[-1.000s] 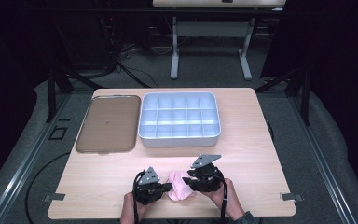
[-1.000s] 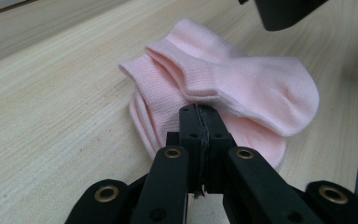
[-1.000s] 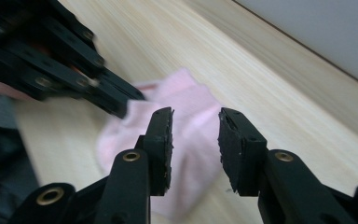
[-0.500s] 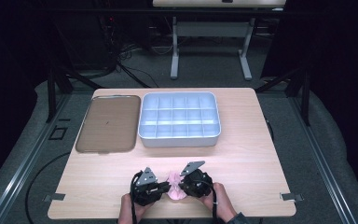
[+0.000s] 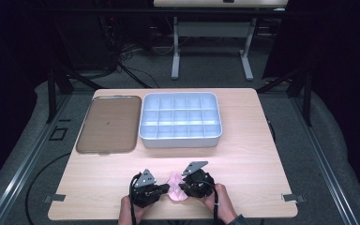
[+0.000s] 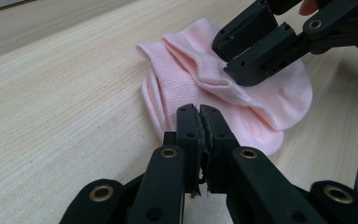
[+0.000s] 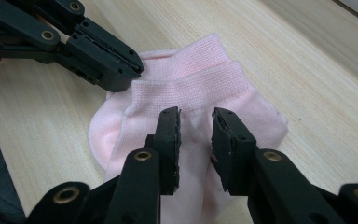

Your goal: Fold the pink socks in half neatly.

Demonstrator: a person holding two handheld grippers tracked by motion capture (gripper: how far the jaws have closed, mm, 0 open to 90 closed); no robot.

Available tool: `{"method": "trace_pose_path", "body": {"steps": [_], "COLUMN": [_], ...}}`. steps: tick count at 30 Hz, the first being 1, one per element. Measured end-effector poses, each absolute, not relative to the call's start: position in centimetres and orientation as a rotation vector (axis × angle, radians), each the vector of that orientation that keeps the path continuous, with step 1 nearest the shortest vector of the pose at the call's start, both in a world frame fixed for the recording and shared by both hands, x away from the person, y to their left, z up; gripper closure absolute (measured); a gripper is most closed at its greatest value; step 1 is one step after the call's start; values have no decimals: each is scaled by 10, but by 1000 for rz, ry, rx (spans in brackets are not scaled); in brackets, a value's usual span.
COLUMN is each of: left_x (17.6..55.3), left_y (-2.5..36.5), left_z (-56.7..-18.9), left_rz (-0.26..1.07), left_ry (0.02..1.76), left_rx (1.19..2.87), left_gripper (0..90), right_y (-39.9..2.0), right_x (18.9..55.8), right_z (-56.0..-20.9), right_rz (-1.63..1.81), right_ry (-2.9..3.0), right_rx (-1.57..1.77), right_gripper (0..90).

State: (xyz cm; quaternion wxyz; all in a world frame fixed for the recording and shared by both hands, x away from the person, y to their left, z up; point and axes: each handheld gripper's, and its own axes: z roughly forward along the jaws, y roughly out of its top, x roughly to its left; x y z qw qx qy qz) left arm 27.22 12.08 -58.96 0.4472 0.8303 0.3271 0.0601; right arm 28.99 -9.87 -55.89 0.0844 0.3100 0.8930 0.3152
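Both tongs on the pink sock at my near edge of the worktop.

Near to far: I've got the left tongs [image 6: 200,122] pinched together on the edge of the sock [image 6: 242,88]. My right tongs [image 7: 196,122] sit over the ribbed cuff with the jaws a little apart; they've just been opening, fabric is between them, and I can't tell if the pads press on it. Sock lies folded flat on the worktop [image 5: 262,154], between the two tongs. Farther back, well apart from it: a brown lid [image 5: 108,123] at left, and just beside it a pale blue compartment box [image 5: 180,119].
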Motion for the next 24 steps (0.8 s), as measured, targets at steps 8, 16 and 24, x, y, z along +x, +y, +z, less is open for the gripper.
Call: {"method": "trace_pose_path", "body": {"steps": [8, 16, 24], "left_x": [273, 273, 273], "left_y": [121, 121, 121], "left_z": [-590, -590, -590], "left_rz": [131, 129, 135], "left_ry": [824, 824, 821], "left_rx": [2046, 2045, 2051], "left_gripper": [874, 874, 874], "right_y": [-95, -97, -101], "right_x": [294, 292, 291], "right_z": [-562, -549, -535], "right_rz": [919, 950, 1041], "right_ry": [2694, 2672, 2648], "right_rx": [935, 974, 969], "right_gripper": [849, 881, 881]}}
